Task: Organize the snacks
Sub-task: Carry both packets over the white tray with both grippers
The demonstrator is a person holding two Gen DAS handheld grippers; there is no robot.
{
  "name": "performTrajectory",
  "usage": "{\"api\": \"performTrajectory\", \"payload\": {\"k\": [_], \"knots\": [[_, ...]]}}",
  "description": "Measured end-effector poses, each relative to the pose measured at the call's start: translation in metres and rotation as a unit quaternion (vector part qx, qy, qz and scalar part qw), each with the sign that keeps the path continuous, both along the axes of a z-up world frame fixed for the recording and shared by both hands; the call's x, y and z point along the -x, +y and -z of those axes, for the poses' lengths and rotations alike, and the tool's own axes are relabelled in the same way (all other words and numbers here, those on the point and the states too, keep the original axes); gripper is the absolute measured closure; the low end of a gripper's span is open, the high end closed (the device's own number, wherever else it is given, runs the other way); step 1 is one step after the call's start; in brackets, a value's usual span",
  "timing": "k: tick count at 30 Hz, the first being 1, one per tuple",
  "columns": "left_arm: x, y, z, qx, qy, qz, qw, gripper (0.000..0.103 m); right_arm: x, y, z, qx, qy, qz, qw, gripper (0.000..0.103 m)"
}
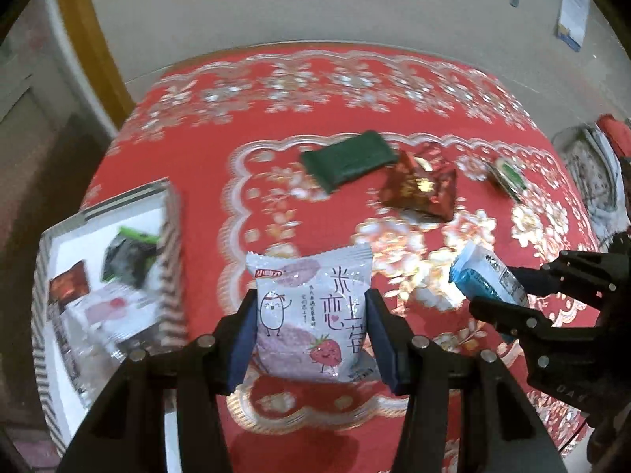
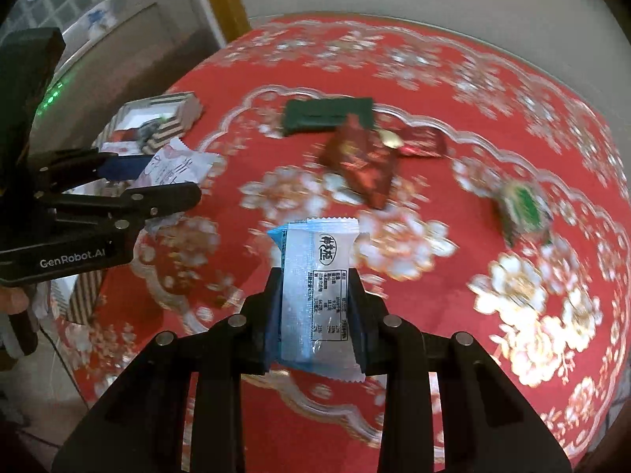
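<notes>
We carry two snacks at once, and the risk sits in both grips. Our left tool point(image 1: 309, 325) is clenched on the white strawberry packet point(image 1: 311, 311) by its soft side edges, above the red counter point(image 1: 221, 149); the puffy wrapper could slide out if we swing too fast. Our right tool point(image 2: 315, 307) squeezes the blue-and-white packet point(image 2: 315, 287) just as tightly, its slick foil sticking up past the pads. The striped box point(image 1: 173, 236), already holding a few snacks, lies at the counter's left edge, near the left tool. The two tools are close together, so heading for the box together could knock them against each other, or a packet could catch on the box wall.

Both tools point steeply down at the counter, the right one just right of the left, each packet lifted clear of the cloth. A dark green packet point(image 1: 347, 159), a red packet point(image 1: 420, 187) and a small green candy point(image 2: 522, 207) wait farther off.
</notes>
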State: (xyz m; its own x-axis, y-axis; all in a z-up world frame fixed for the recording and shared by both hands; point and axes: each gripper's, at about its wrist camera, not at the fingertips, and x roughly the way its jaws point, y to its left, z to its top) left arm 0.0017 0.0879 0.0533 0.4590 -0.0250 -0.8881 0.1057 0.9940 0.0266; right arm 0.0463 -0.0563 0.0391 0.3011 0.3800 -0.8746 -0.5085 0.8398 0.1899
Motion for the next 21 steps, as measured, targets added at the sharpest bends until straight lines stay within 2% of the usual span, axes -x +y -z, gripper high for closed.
{"api": "performTrajectory", "payload": {"k": [11,21], "knots": [[0.031,0.067,-0.013,-0.006,-0.02,-0.079,0.9966,0.048,0.008,0.067,-0.009,-0.009,-0.006,-0.075,0.997,0.074],[0.067,0.137,-0.013,-0.008,-0.023,-0.164,0.9861,0.048,0.021,0.136,-0.022,-0.013,-0.02,-0.152,0.988,0.074]]}}
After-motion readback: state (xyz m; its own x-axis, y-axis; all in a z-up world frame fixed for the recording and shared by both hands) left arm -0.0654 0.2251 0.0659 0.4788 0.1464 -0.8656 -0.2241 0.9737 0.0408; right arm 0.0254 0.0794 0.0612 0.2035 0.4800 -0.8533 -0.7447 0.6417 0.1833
